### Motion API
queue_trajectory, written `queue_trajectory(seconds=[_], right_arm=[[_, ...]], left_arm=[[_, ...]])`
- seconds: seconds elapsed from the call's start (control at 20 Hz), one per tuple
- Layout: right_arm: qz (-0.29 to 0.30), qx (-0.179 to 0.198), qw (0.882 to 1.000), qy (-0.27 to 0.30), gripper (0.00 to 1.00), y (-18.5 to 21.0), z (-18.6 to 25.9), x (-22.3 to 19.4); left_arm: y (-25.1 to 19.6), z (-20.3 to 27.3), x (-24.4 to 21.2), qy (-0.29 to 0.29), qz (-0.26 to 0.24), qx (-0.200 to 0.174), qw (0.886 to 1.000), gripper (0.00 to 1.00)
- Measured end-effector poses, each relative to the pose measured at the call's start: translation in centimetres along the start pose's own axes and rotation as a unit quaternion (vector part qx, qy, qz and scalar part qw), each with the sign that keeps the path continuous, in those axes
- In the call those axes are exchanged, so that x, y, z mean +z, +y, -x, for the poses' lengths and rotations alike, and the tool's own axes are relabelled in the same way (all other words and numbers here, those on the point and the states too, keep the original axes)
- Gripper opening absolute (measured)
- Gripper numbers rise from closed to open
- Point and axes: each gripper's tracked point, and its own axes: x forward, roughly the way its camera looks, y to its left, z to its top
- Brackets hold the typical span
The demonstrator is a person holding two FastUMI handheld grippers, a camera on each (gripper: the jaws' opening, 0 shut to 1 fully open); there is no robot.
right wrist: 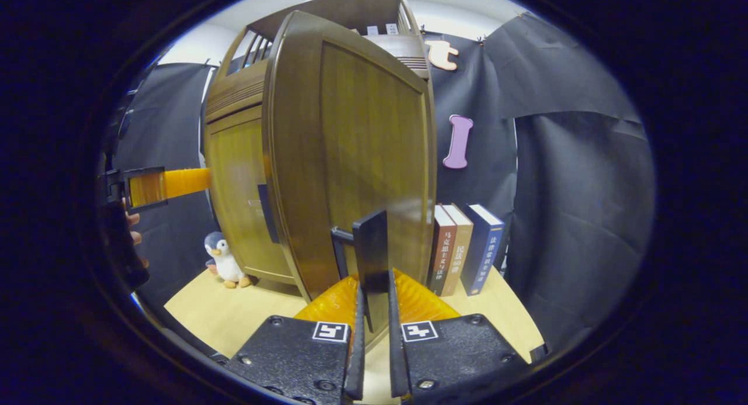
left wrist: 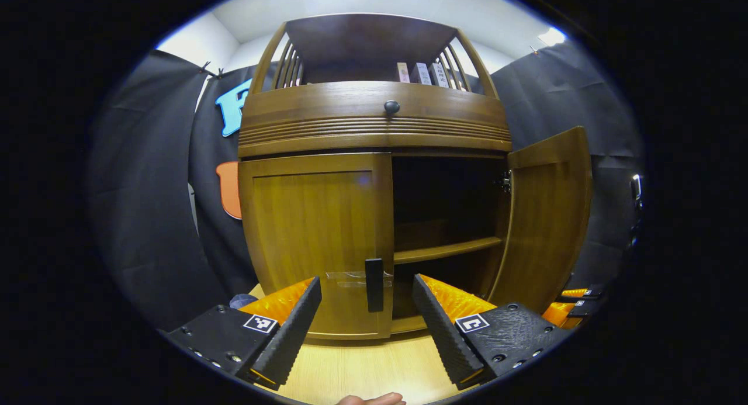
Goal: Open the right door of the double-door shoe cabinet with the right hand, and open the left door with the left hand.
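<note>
One brown wooden shoe cabinet [left wrist: 374, 136], right door [left wrist: 546, 218] ajar, left door [left wrist: 315, 241] closed.

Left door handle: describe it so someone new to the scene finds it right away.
Start at the wooden shoe cabinet on the pale tabletop. Its left door is shut, while the right door hangs open. The left door handle is the dark upright bar low on the shut door's inner edge, with the open left gripper in front of it; the right door's handle is clamped in the right gripper.
</note>
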Motion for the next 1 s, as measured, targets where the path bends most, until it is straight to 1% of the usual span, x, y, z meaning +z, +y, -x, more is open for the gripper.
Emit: queue_trajectory(seconds=[0.05,0.1,0.15,0.2,0.25,0.4,0.45,0.5,0.6,0.65,0.7,0.75,0.8,0.85,0.9,0.95,1.0], right_arm=[[-0.004,-0.006,1.0,0.001,0.19,-0.6,0.3,0.0],[-0.009,-0.014,1.0,0.002,0.19,-1.2,0.6,-0.1],[-0.017,-0.024,1.0,0.002,0.17,-1.9,0.8,-0.1],[-0.025,-0.033,0.999,0.002,0.16,-2.6,1.0,-0.1],[-0.029,-0.043,0.999,0.002,0.14,-3.4,1.2,-0.1],[-0.023,-0.07,0.997,0.0,0.12,-5.4,1.4,-0.2],[-0.018,-0.075,0.997,0.001,0.12,-5.8,1.6,-0.2],[-0.017,-0.077,0.997,0.001,0.11,-6.2,1.8,-0.3],[-0.022,-0.085,0.996,0.002,0.09,-7.2,2.1,-0.2],[-0.024,-0.092,0.995,0.003,0.02,-8.0,2.3,-0.1],[-0.029,-0.089,0.996,0.005,0.05,-8.2,2.3,-0.1],[-0.033,-0.087,0.996,0.006,0.0,-8.3,2.4,-0.1],[-0.032,-0.085,0.996,0.007,0.04,-8.5,2.4,-0.2],[-0.028,-0.083,0.996,0.009,0.04,-8.5,2.6,-0.1],[-0.021,-0.084,0.996,0.009,0.0,-8.6,2.6,-0.2],[-0.012,-0.085,0.996,0.009,0.04,-8.8,2.7,0.0],[-0.004,-0.088,0.996,0.008,0.04,-9.0,2.7,0.0]], left_arm=[[-0.4,-0.2,-0.2,0.003,-0.004,-0.003,1.0,0.94],[-0.8,-0.2,-0.5,0.006,-0.005,-0.006,1.0,0.85],[-1.2,-0.4,-0.6,0.008,-0.006,-0.01,1.0,0.86],[-1.7,-0.4,-0.8,0.011,-0.005,-0.014,1.0,1.0],[-2.0,-0.5,-0.9,0.012,-0.004,-0.016,1.0,1.0],[-2.7,-1.0,-1.2,0.014,0.001,-0.02,1.0,1.0],[-2.9,-1.3,-1.3,0.012,0.003,-0.022,1.0,0.98],[-3.3,-1.5,-1.5,0.014,0.005,-0.026,1.0,0.95],[-3.8,-2.1,-2.5,0.026,0.007,-0.035,0.999,0.95],[-4.0,-2.4,-2.7,0.03,0.007,-0.035,0.999,0.95],[-3.8,-2.6,-2.8,0.028,0.007,-0.032,0.999,0.93],[-3.5,-2.9,-2.8,0.026,0.007,-0.027,0.999,0.95],[-3.3,-3.5,-2.9,0.023,0.007,-0.023,0.999,0.96],[-3.1,-4.0,-3.0,0.023,0.006,-0.021,0.999,0.96],[-3.1,-4.6,-3.4,0.028,0.008,-0.022,0.999,0.95],[-3.0,-5.2,-3.8,0.034,0.011,-0.022,0.999,0.98],[-2.8,-5.6,-4.2,0.037,0.015,-0.021,0.999,1.0]])
